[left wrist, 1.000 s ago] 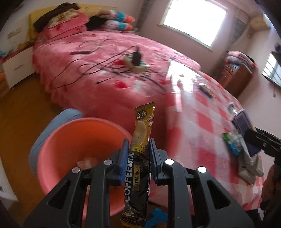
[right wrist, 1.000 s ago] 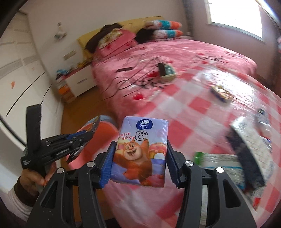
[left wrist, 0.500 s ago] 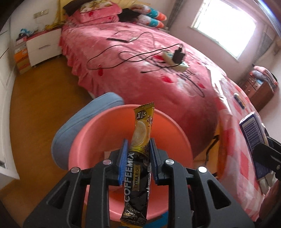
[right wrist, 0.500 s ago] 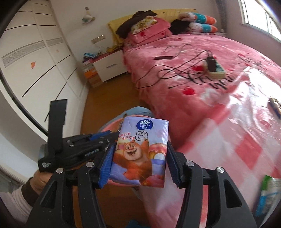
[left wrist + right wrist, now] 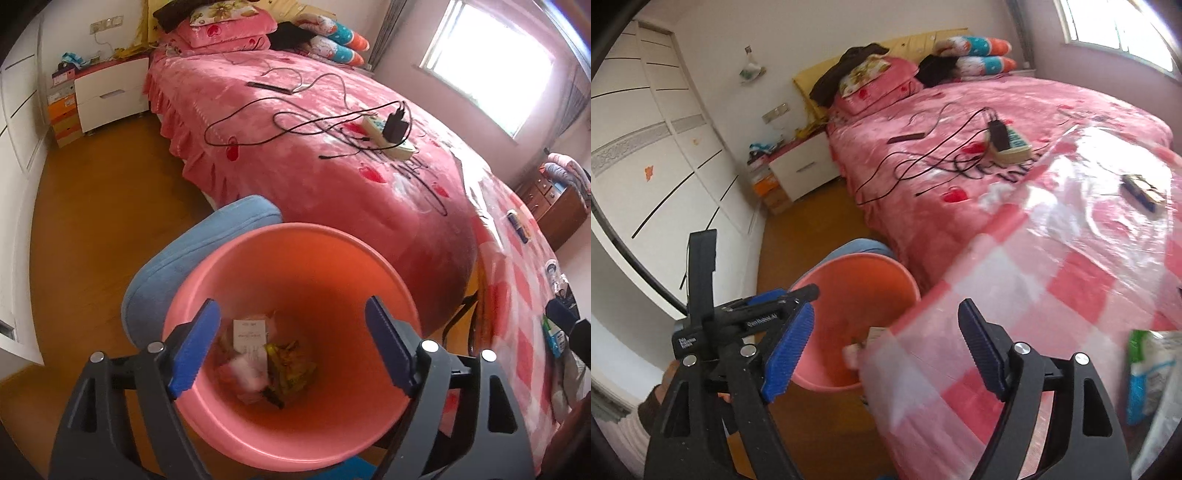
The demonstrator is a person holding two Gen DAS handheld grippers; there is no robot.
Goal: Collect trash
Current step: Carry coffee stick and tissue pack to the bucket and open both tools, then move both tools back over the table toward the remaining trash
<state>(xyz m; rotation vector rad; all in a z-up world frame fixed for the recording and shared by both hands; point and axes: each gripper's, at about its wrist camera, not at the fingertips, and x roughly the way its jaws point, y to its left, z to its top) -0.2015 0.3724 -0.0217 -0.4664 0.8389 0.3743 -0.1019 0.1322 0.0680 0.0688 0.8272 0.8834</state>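
Note:
A pink plastic bin point(image 5: 332, 258) stands on the floor beside the bed. My left gripper point(image 5: 291, 347) is open and empty, right above its mouth. Inside lie a yellow coffee sachet point(image 5: 291, 369), a white slip point(image 5: 251, 332) and other scraps. My right gripper point(image 5: 886, 347) is open and empty, over the edge of the checked tablecloth point(image 5: 1052, 280), with the bin point(image 5: 871, 273) just left of it. The left gripper also shows in the right wrist view point(image 5: 798, 295). More wrappers point(image 5: 1145, 369) lie on the cloth at the right.
A blue padded seat point(image 5: 192, 258) sits behind the bin. The pink bed point(image 5: 314, 155) carries cables and a power strip point(image 5: 391, 136). A white nightstand point(image 5: 110, 92) and wardrobe doors point(image 5: 646, 147) line the left side. A small dark box point(image 5: 1141, 192) lies on the cloth.
Both grippers have opened. The coffee sachet has left my left gripper and lies in the bin. The tissue pack is gone from my right gripper.

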